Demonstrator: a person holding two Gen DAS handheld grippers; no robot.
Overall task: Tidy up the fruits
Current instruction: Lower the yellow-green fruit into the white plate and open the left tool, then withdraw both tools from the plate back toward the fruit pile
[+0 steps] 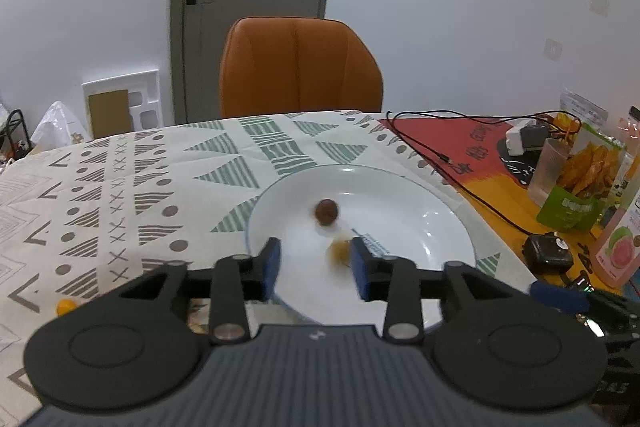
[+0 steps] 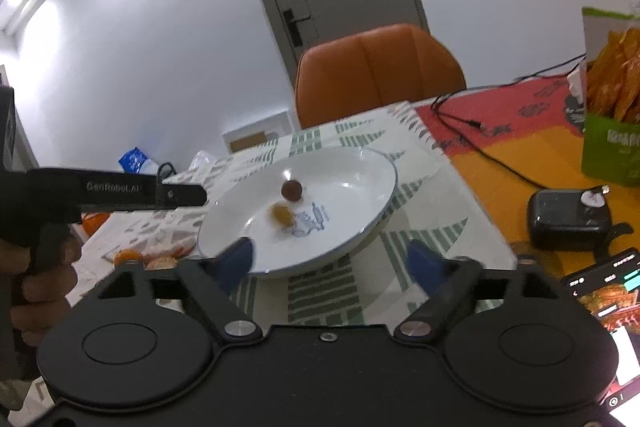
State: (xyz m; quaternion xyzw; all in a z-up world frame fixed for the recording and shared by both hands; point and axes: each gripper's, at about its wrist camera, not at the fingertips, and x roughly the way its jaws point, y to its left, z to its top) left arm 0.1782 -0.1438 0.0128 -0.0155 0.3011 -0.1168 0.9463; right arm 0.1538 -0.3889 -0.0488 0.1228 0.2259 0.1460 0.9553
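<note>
Reading "GenRobot.AI" on the left gripper [image 2: 184, 195], above plate [image 2: 360, 163].

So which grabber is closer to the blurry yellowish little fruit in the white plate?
Left. The left gripper hangs open right over the yellowish round fruit in the white plate; the right gripper waits open at the plate's near rim.

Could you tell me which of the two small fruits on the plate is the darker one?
The dark brown fruit, farther toward the chair; the blurred yellowish fruit lies nearer the left hand-held gripper.
</note>
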